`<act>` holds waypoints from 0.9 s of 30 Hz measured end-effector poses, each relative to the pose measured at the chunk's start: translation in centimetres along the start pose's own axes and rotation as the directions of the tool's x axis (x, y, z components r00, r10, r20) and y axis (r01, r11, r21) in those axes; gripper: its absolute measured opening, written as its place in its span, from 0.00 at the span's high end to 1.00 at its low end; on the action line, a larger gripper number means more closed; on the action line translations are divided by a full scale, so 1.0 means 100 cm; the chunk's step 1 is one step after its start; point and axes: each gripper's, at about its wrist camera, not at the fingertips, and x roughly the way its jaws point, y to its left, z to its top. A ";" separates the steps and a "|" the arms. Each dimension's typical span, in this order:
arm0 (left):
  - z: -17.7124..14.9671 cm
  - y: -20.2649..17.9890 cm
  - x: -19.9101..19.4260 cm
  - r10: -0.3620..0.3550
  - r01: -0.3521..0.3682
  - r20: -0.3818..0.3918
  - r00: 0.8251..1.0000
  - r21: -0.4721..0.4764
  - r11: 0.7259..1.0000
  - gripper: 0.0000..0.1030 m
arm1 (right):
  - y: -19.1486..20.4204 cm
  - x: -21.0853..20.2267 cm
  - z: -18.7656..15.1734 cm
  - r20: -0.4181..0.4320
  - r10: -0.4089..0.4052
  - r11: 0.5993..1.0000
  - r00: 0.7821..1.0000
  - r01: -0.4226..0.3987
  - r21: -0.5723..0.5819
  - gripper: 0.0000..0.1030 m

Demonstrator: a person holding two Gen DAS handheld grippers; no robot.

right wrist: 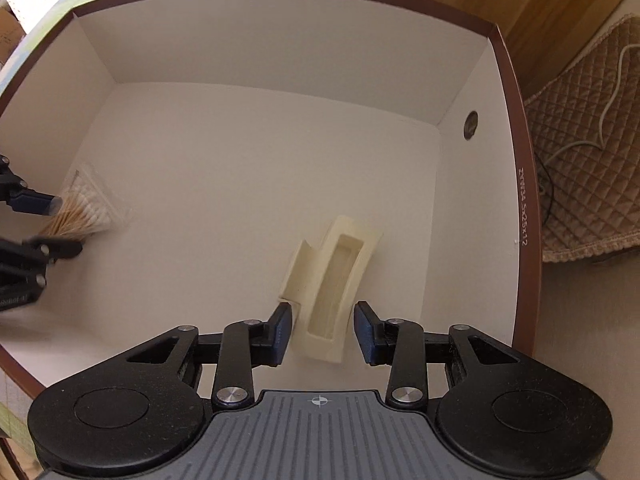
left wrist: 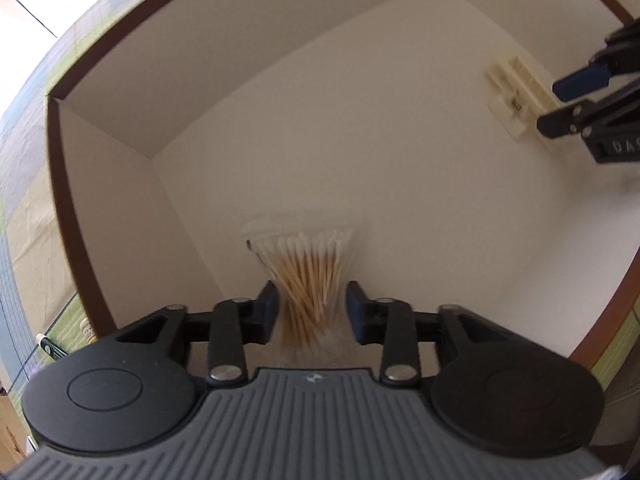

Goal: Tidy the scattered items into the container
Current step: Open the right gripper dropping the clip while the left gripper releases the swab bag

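Cotton swabs (left wrist: 308,280), cream tray (right wrist: 332,284) on white box floor (right wrist: 224,168)

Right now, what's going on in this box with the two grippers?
A person is tidying items into a white box with a brown rim, one gripper in each hand. The left gripper straddles a clear packet of cotton swabs near one wall, its jaws open with a gap on either side. The right gripper is also open, around a cream plastic piece lying on the box floor. Both items look just released inside the box.
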 end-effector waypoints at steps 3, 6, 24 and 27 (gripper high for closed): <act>0.000 -0.001 0.003 -0.003 0.003 -0.026 1.000 0.006 1.000 0.53 | -0.005 0.003 -0.004 -0.044 0.018 1.000 0.999 -0.018 0.011 0.60; 0.000 0.000 0.002 -0.022 0.022 -0.034 0.999 -0.003 1.000 0.47 | -0.007 0.000 -0.009 -0.036 0.041 0.999 0.998 -0.041 0.012 0.40; -0.019 0.001 -0.042 0.072 -0.075 0.081 0.994 0.033 0.997 0.09 | -0.002 -0.052 -0.026 0.062 0.068 0.997 0.996 -0.066 -0.034 0.22; -0.021 0.005 -0.052 0.080 -0.082 0.090 0.993 0.017 0.996 0.09 | -0.002 -0.060 -0.026 0.074 0.069 0.997 0.995 -0.067 -0.035 0.22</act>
